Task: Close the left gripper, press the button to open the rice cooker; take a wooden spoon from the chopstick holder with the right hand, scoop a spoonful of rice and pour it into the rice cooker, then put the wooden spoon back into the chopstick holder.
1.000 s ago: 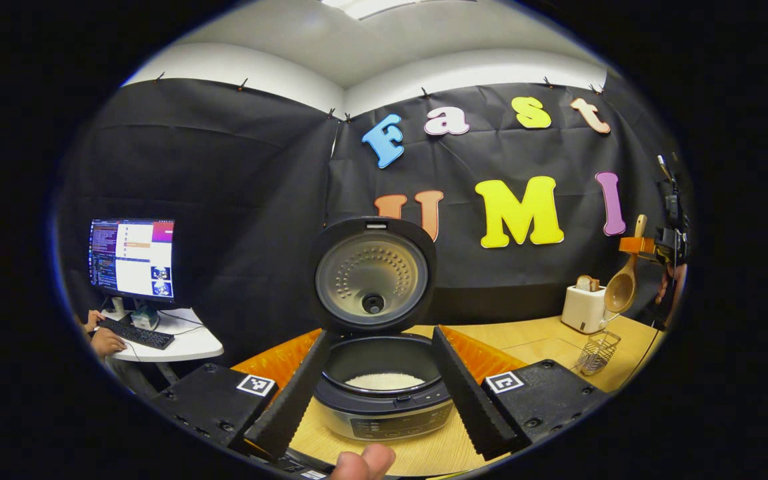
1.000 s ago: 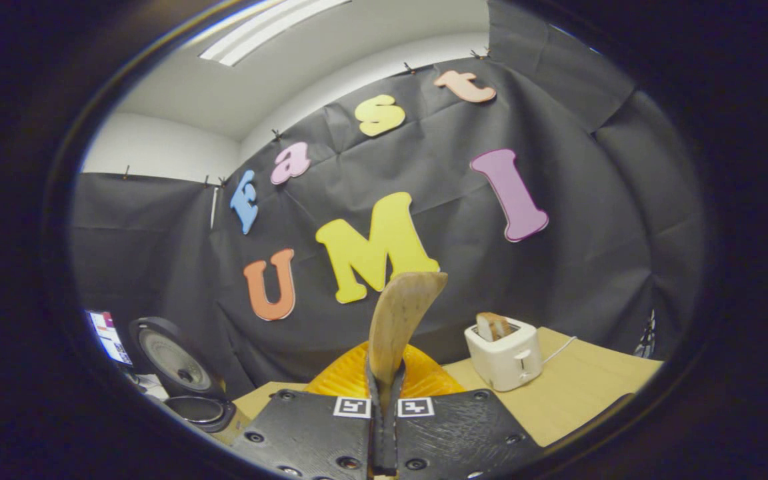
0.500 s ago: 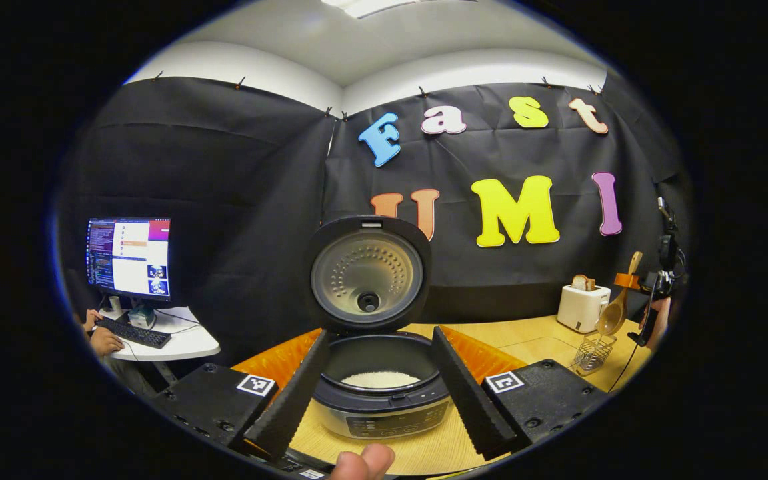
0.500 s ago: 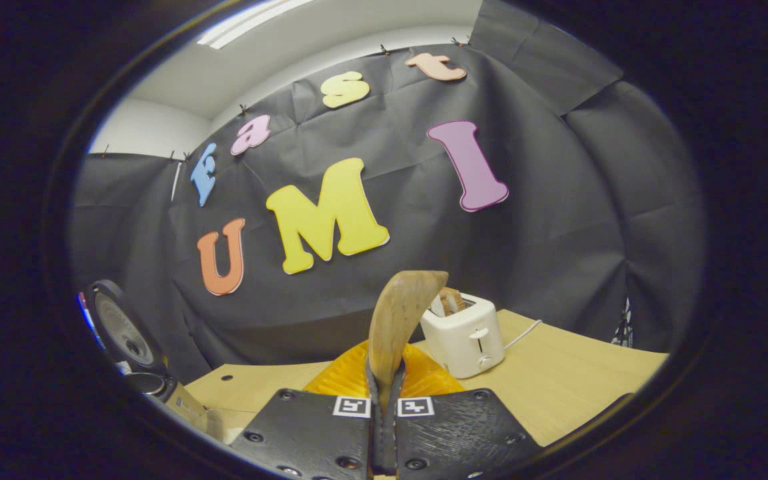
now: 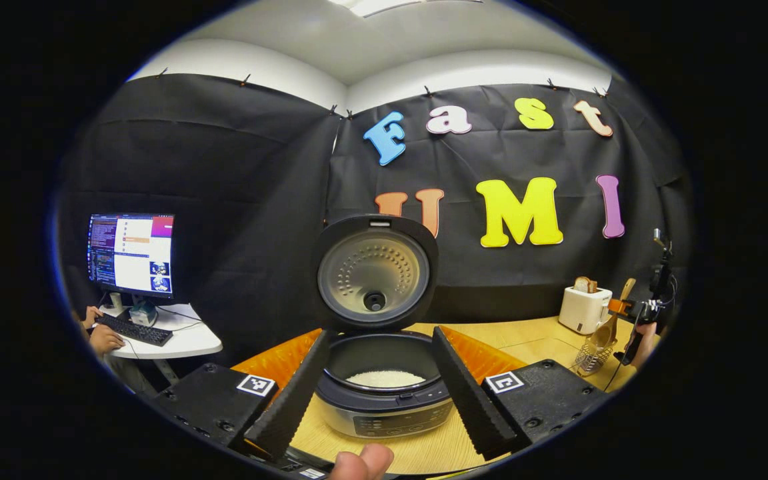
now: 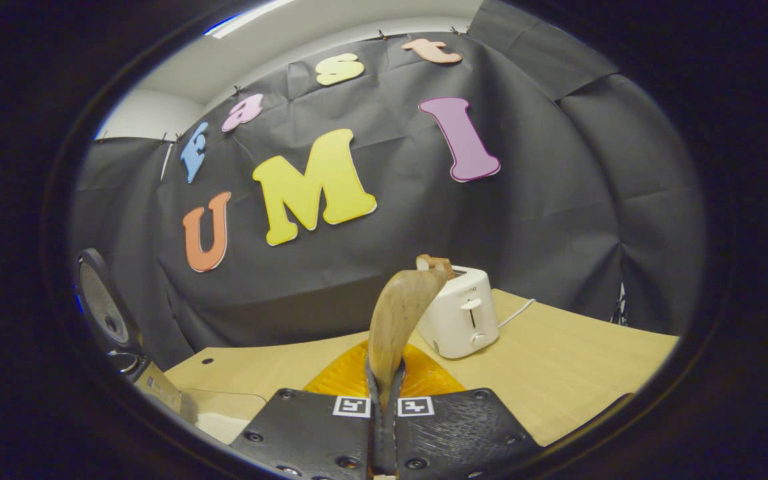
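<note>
The rice cooker (image 5: 384, 407) stands open on the table, lid (image 5: 374, 273) upright, white rice (image 5: 384, 379) in its pot. My left gripper (image 5: 379, 337) is open, its fingers on either side of the cooker and apart from it. At the far right of the left gripper view, my right gripper (image 5: 627, 309) holds the wooden spoon (image 5: 605, 328) bowl down at the rim of the wire chopstick holder (image 5: 591, 360). In the right gripper view, the right gripper (image 6: 384, 390) is shut on the spoon's handle, and the bowl (image 6: 399, 313) sticks up ahead.
A white toaster (image 5: 584, 308) (image 6: 461, 320) with bread stands at the back right of the wooden table (image 6: 577, 380). The open cooker lid (image 6: 101, 310) is at the left edge of the right gripper view. A monitor (image 5: 132, 255), a keyboard and a person's hand sit at a side desk.
The right gripper has come down with the spoon, from well above the wire holder to its rim. The left gripper has hardly moved.
</note>
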